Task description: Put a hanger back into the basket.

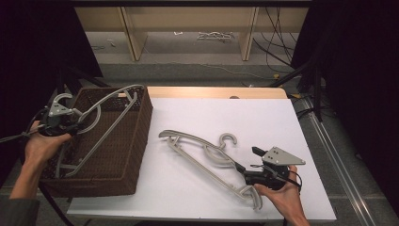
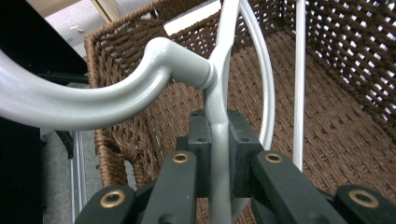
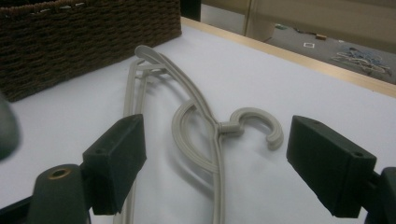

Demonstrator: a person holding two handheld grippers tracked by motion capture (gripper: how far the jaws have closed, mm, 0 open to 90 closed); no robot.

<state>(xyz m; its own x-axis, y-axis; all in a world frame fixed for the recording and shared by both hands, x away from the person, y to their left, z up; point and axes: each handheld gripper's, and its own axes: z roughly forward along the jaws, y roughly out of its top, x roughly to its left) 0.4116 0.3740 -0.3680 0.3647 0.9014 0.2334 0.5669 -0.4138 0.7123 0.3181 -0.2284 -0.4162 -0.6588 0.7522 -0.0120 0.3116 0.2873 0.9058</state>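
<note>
Broadly, white tabletop, brown woven basket at its left edge. 2 grey plastic hangers in play.

Hanger 1: tilted inside the basket, upper arm and hook above the rim, lower end down near the basket floor. Left claw clamped on its neck just below the hook; in the left gripper view both pads press the thin stem from either side, basket weave behind.

Hanger 2: flat on the tabletop, just right of the basket but apart from it, hook pointing away from the person.

Right claw: jaws wide apart, nothing between the pads; it hangs low over the near end of hanger 2, with the hook framed between the jaws in the right gripper view.

Step in hand, as judged: lowering hanger 1 into the basket. Not yet settled; part sits above the rim.

Next move likely needs: tip hanger 1 flatter so it clears the wall, then release. Right claw should then close on the neck of hanger 2, a thin target lying flush.
</note>
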